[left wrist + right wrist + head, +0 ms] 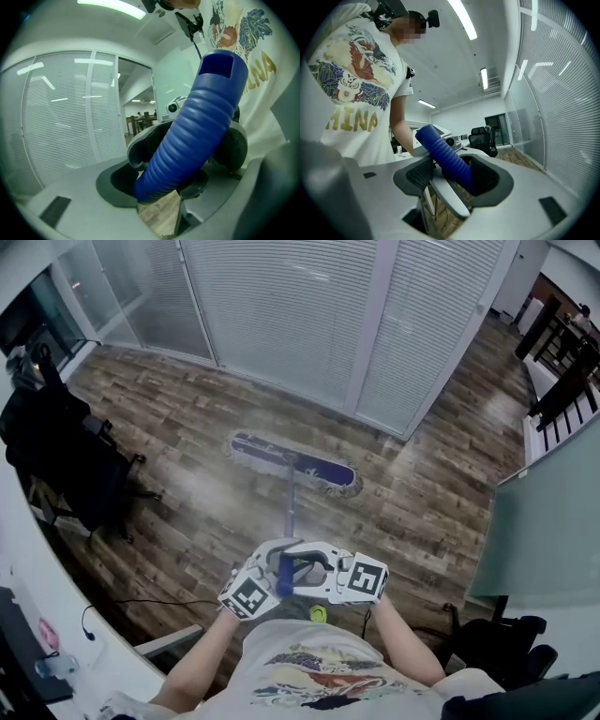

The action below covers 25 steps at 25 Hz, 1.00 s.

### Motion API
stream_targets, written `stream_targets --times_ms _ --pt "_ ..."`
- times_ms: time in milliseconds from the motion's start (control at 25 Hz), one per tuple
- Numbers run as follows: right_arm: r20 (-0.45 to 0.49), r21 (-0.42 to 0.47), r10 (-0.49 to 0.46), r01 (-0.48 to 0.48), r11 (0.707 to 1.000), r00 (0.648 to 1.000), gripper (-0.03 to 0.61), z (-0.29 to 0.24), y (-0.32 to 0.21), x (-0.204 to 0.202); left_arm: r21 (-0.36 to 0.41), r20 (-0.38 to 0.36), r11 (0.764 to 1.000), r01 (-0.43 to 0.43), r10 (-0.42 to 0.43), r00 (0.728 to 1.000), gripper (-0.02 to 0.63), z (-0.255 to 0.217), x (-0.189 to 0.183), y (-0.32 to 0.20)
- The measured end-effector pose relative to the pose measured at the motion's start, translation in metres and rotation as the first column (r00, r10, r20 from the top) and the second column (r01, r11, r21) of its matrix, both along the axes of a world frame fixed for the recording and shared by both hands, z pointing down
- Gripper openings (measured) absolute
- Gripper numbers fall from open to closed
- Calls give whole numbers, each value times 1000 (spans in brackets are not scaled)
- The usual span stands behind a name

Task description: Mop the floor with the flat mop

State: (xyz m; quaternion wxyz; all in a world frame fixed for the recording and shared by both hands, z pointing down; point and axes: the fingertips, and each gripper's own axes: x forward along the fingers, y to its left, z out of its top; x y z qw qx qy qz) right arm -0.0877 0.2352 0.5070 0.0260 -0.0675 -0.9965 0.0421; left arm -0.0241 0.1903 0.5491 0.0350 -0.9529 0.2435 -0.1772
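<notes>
The flat mop's blue-purple head (293, 463) lies on the wood floor (187, 437) in front of the glass wall. Its pole (288, 512) runs back to a ribbed blue grip (284, 575) near my body. Both grippers meet on that grip. My left gripper (274, 570) is shut on the ribbed blue handle (187, 136), whose open top end points up. My right gripper (314, 570) is shut on the same handle (449, 161), with a grey pad pressed against it.
A black office chair (56, 460) stands at the left by a white desk edge (37, 587). Another dark chair (497, 638) sits at the lower right beside a glass partition (544, 521). White blinds (291, 306) close off the far side. A cable (141, 601) lies on the floor.
</notes>
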Motion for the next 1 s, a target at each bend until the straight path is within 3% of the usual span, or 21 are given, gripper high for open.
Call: stream_targets --times_ms 120,360,560,680,800,1000 --pt "51 -12 1 0 1000 999 241 -12 39 17 -2 -7 1000 6 -7 1000 172 -12 16 39" --pt "35 -14 9 -9 1000 999 242 -1 64 24 -2 23 1000 -10 10 1000 172 1 24 64" --pt "102 -11 1 0 1000 995 242 -19 27 25 61 -35 998 7 -5 999 170 -20 25 27" --pt "87 -56 -25 30 998 996 242 -19 8 19 42 -76 999 -4 8 997 170 -24 20 9" --pt "32 -69 -75 78 995 997 244 -2 -3 10 15 -56 1000 -18 19 998 179 -5 14 -3" --pt "-66 -61 -79 75 995 995 253 35 -54 -5 4 17 1000 -2 2 1000 183 33 -2 -54"
